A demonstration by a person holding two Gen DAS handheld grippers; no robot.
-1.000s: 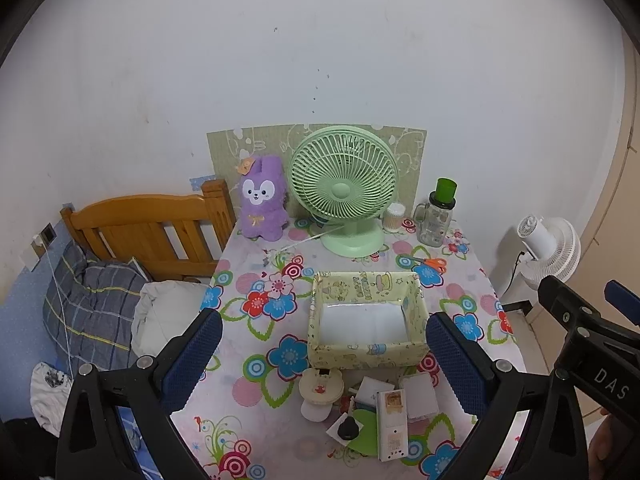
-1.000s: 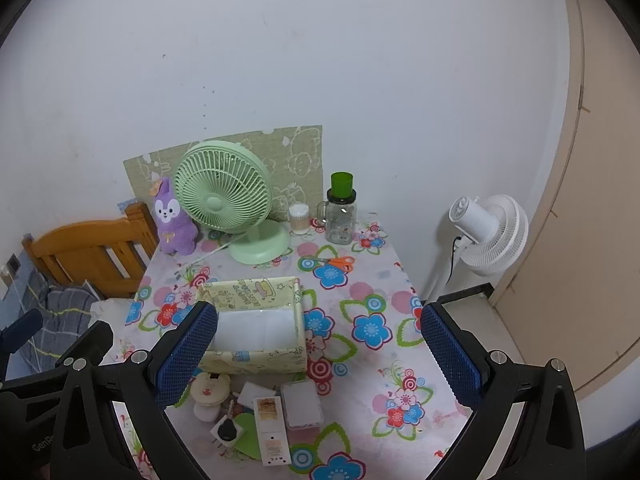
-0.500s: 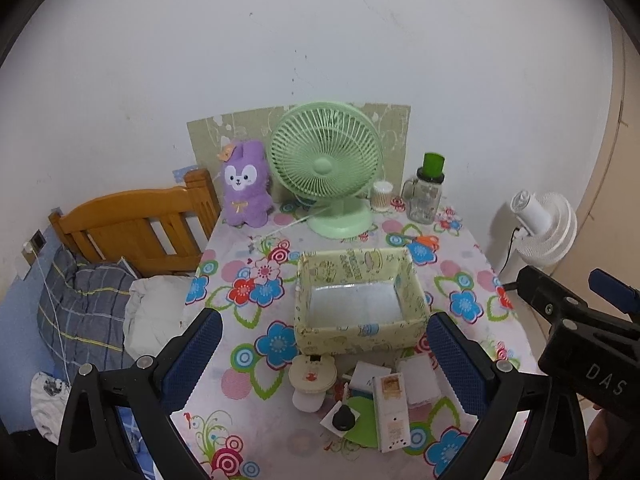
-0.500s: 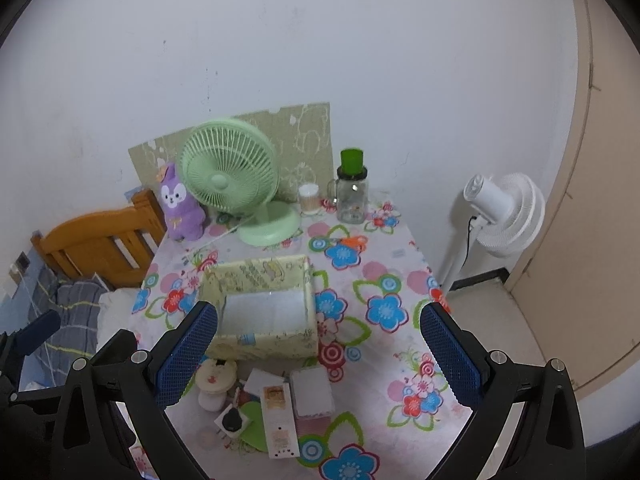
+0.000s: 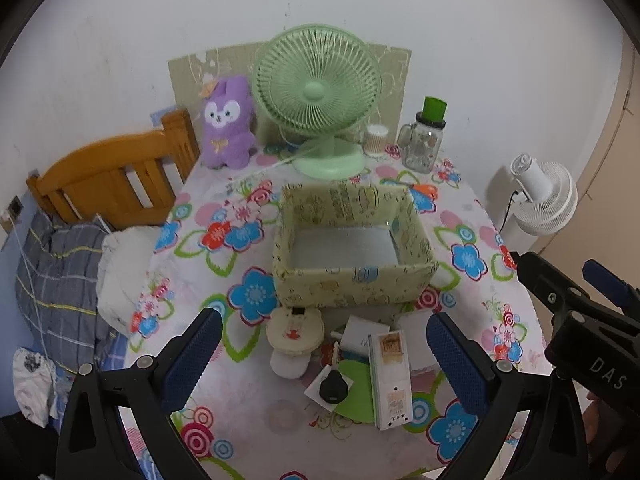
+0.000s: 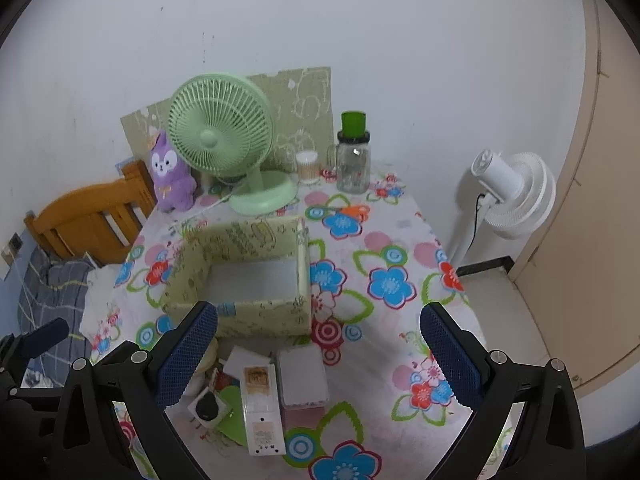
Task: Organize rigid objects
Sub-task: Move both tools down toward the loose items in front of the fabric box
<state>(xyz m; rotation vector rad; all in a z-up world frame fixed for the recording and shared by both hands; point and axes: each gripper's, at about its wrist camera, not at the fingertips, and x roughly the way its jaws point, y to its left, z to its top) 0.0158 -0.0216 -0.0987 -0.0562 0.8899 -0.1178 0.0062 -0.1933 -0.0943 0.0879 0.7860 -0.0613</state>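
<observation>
- Patterned storage box (image 5: 352,236): mid-table, empty; nothing sorted yet.
- Small items awaiting sorting, just before the box: long white box (image 5: 390,376), round cartoon case (image 5: 295,328), black-knobbed plug (image 5: 331,387).
- Left gripper (image 5: 320,354), right gripper (image 6: 318,354): fingers wide, holding nothing, above the pile.

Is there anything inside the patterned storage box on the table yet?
No, the patterned storage box shows only its bare pale bottom, while the small items still lie on the floral tablecloth in front of it.

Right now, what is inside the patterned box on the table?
The patterned box holds nothing visible: only its pale bare floor shows. Its near wall hides the strip of floor just behind it, so something flat there cannot be excluded.
</observation>
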